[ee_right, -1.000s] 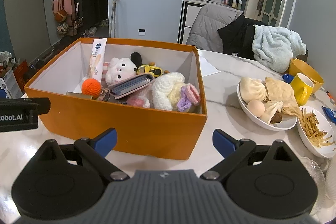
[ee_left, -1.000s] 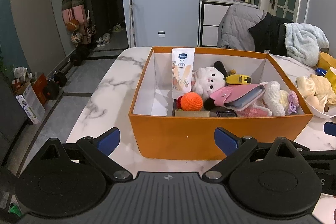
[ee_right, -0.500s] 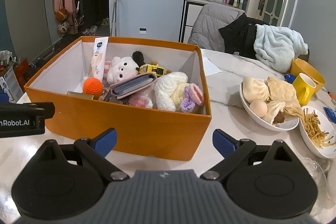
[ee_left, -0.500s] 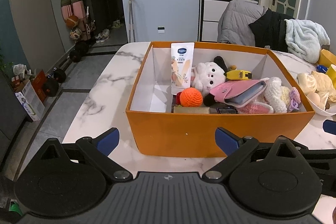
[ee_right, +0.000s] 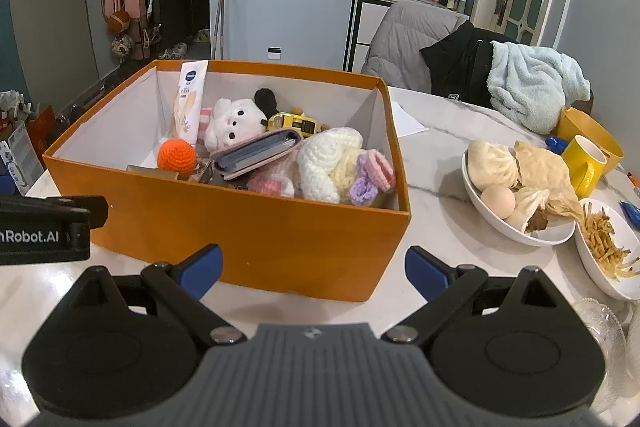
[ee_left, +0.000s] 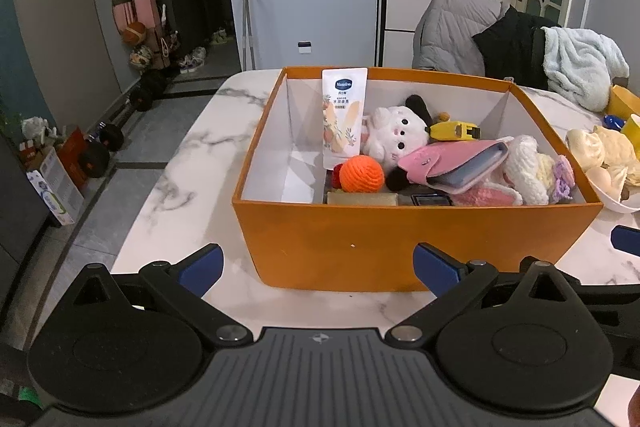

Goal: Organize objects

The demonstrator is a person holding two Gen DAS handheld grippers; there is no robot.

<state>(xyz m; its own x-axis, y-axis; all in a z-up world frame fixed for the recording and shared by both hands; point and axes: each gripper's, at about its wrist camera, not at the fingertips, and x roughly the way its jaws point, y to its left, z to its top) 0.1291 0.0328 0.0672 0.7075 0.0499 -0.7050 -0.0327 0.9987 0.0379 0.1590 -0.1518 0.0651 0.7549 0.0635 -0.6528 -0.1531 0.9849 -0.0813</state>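
As I hold both tools short of the box (ee_left: 416,247), the change over the last second is small: the box sits a little lower and farther off in both views, so I have drawn back slightly and lifted. Nothing inside it has shifted. The tube (ee_left: 344,117) leans against the back wall, with the ball (ee_left: 362,173), plush (ee_left: 394,137), wallet (ee_left: 456,163) and knit toy (ee_right: 340,163) packed toward the right side. My left gripper (ee_left: 318,263) is spread wide and empty, and so is my right gripper (ee_right: 314,263). With everything lying in the box, this fits either a finished tidy or a pause before sorting its contents.
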